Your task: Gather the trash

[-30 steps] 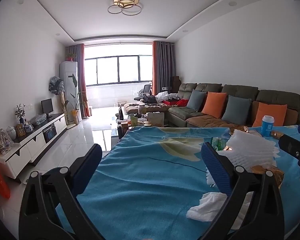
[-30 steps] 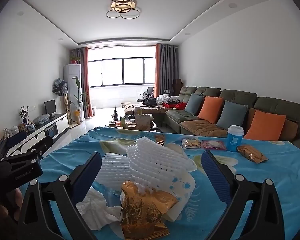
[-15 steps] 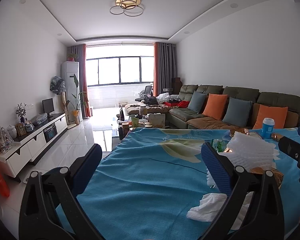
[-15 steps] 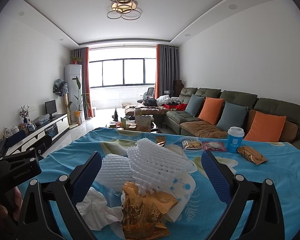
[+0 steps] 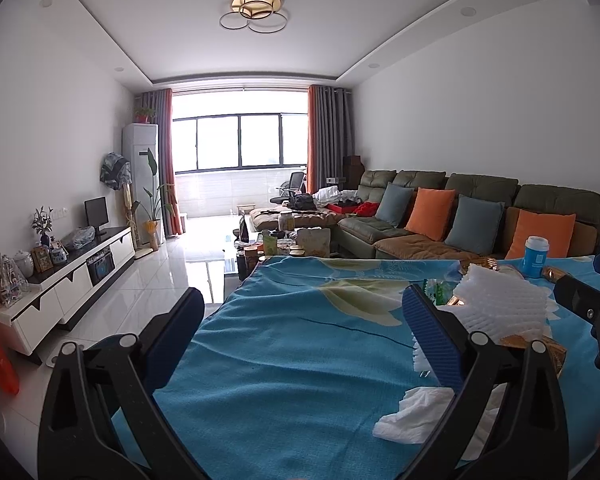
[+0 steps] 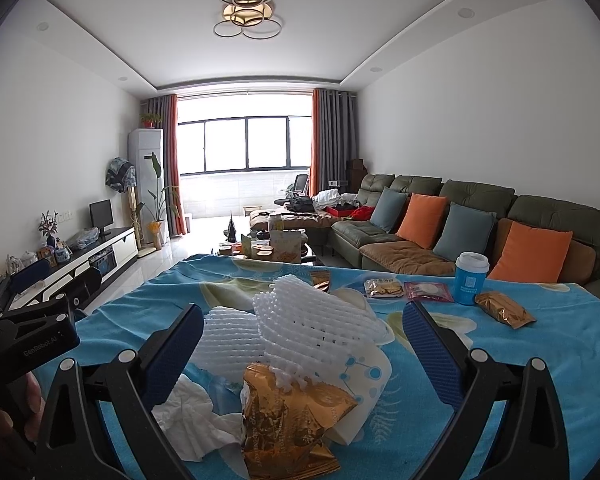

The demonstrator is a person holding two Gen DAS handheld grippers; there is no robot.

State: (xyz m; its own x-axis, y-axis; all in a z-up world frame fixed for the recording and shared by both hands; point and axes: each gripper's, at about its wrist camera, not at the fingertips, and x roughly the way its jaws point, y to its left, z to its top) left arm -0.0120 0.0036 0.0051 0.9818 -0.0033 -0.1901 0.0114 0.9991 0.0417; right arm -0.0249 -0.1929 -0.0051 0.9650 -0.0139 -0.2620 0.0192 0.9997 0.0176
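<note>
A heap of trash lies on the blue tablecloth (image 6: 520, 364): white foam fruit nets (image 6: 312, 324), a gold foil snack wrapper (image 6: 288, 416), a crumpled white tissue (image 6: 192, 412) and a white paper cup (image 6: 360, 384). My right gripper (image 6: 304, 344) is open, its fingers standing either side of the heap. My left gripper (image 5: 300, 328) is open over bare cloth, left of the foam nets (image 5: 500, 308) and tissue (image 5: 416, 412). Farther back lie a blue cup with a white lid (image 6: 471, 278), a gold wrapper (image 6: 504, 310), a pink packet (image 6: 428, 292) and a snack packet (image 6: 383, 288).
A green sofa (image 6: 460, 224) with orange and grey cushions runs along the right wall. A cluttered coffee table (image 6: 276, 248) stands beyond the table's far edge. A white TV cabinet (image 5: 68, 280) lines the left wall, with tiled floor between. A hand (image 6: 4, 416) holds the left gripper.
Both views have shifted only slightly; the left gripper tilted up a little. Both grippers stay open and the trash has not moved.
</note>
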